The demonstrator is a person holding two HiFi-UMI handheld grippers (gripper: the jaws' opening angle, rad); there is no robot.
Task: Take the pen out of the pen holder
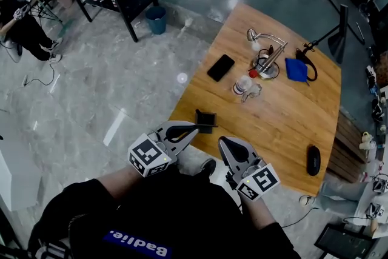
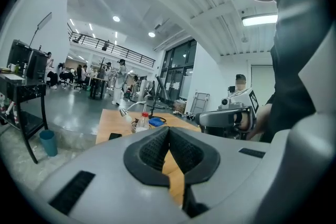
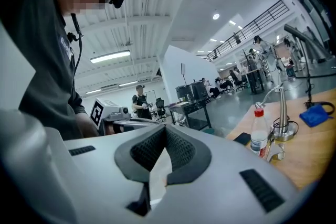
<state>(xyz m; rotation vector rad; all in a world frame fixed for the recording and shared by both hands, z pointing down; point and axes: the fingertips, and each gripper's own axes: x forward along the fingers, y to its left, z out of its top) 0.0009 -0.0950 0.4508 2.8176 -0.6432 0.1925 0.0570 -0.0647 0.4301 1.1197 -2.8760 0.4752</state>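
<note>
A black square pen holder [image 1: 206, 121] stands on the wooden table [image 1: 285, 112] close to its near edge. I cannot make out a pen in it. My left gripper [image 1: 195, 128] hovers just left of the holder, its tips near the holder's side, jaws shut with nothing between them [image 2: 168, 132]. My right gripper [image 1: 227, 142] hangs at the table's near edge, a little right of the holder and nearer to me; its pads meet with nothing between them [image 3: 165, 132]. The left gripper view shows the right gripper [image 2: 229, 118] beside it.
Farther back on the table lie a black phone [image 1: 220, 67], a capped water bottle [image 1: 242, 85], a desk lamp [image 1: 267, 51] and a blue pouch [image 1: 296, 70]. A black mouse [image 1: 313, 160] sits at the right edge. On the floor stands a blue bin [image 1: 156, 20].
</note>
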